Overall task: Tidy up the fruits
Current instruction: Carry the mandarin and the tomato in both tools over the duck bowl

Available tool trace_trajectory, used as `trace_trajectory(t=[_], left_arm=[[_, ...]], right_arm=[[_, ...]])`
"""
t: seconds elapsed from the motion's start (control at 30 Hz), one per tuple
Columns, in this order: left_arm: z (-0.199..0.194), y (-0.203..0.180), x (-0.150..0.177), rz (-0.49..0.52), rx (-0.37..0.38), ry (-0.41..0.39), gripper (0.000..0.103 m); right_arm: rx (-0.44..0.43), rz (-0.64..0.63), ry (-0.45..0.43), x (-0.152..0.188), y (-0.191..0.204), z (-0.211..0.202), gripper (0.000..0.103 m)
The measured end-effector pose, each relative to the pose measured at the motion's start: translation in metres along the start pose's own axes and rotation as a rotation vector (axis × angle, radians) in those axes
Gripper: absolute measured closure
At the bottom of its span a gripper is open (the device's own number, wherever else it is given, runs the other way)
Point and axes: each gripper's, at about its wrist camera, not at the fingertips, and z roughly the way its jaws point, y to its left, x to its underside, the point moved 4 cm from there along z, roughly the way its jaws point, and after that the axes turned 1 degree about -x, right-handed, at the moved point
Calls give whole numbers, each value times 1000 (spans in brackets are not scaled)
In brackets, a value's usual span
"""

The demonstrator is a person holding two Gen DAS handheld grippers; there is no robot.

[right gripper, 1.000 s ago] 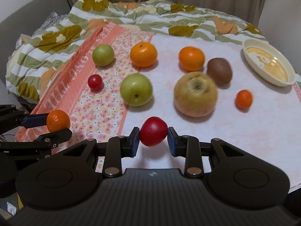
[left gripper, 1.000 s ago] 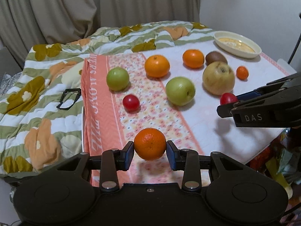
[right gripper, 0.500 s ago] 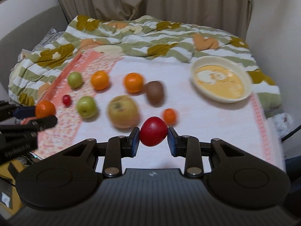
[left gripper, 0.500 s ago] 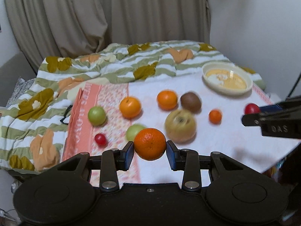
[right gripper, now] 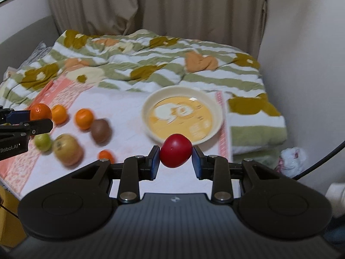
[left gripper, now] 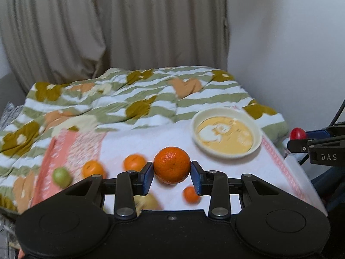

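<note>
My left gripper (left gripper: 172,176) is shut on an orange mandarin (left gripper: 172,165) and holds it in the air above the table. My right gripper (right gripper: 175,161) is shut on a red tomato (right gripper: 175,150), held above the near rim of a cream bowl (right gripper: 148,101) with a yellow inside. The bowl (left gripper: 199,118) shows at the far right in the left wrist view. On the cloth lie two oranges (right gripper: 84,118), a kiwi (right gripper: 101,130), a big yellowish apple (right gripper: 68,149), a green apple (right gripper: 43,141) and a small mandarin (right gripper: 106,155).
The table has a white and pink flowered cloth (right gripper: 120,105). A striped flowered quilt (right gripper: 151,64) lies behind it, with curtains (right gripper: 151,6) and a white wall behind. A cable (right gripper: 323,161) and a white bag (right gripper: 291,158) are at the right of the table.
Both grippers have risen and moved toward the bowl end of the table, each still holding its fruit. The fruits on the cloth now lie lower and to the left in view.
</note>
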Motion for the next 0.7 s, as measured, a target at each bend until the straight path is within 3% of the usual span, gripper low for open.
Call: trace_trajectory(t=[0.33, 0.7], left_arm=[[98, -55, -69, 79, 113, 24, 62], [218, -79, -102, 160, 160, 120, 62]], right_arm=[[24, 66, 6, -54, -66, 62, 56], [18, 119, 48, -90, -99, 152, 56]])
